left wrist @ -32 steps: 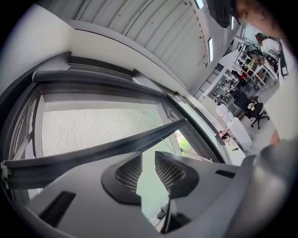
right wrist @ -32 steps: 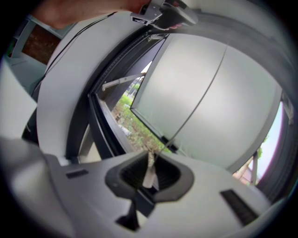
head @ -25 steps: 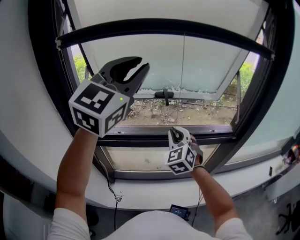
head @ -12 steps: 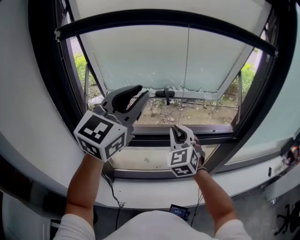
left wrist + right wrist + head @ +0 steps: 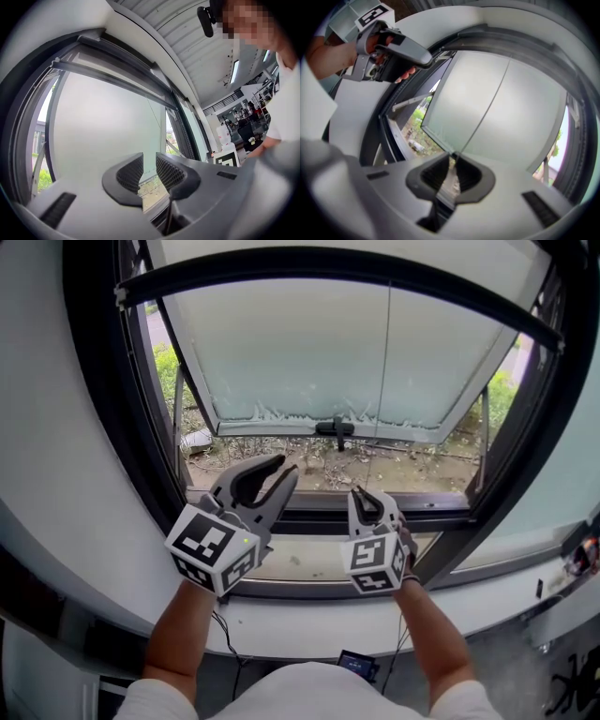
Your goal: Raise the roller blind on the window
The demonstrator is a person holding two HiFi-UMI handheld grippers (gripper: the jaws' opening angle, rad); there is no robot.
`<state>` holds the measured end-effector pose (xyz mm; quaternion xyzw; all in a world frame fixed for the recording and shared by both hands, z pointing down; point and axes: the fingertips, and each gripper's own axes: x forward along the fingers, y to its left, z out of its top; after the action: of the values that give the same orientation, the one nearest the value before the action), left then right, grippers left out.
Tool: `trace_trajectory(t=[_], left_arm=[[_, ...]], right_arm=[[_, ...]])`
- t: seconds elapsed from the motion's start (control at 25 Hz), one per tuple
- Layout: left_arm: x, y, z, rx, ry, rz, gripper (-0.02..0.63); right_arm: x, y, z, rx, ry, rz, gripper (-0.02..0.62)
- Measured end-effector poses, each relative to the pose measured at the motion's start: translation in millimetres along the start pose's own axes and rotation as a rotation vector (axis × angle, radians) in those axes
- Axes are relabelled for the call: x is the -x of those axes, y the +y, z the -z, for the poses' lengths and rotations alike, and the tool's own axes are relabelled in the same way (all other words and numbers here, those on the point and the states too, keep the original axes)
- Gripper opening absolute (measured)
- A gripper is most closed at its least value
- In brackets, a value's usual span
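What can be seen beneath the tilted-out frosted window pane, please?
Beneath the frosted pane, past its black handle, lies bare ground with stones and twigs; green shrubs show at both sides. The frosting hides whatever is directly behind the glass.

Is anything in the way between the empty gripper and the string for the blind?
No, nothing visible. The left gripper, open and empty, is beside the right gripper, which pinches the cord; only air lies between them.
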<state>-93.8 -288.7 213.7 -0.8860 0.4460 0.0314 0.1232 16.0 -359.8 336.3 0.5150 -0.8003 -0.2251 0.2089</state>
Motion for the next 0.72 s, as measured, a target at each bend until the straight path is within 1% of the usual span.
trace_trajectory(t=[0.48, 0.72], left_arm=[[24.1, -15.6, 51.7, 0.126, 0.04, -0.008, 0.1], [34.0, -18.4, 74.2, 0.158, 0.075, -0.012, 0.1]], right_arm=[[9.6, -4.8, -20.6, -0.012, -0.061, 0.01, 0.051], [13.8, -17.2, -32.4, -0.018, -0.079, 0.03, 0.051]])
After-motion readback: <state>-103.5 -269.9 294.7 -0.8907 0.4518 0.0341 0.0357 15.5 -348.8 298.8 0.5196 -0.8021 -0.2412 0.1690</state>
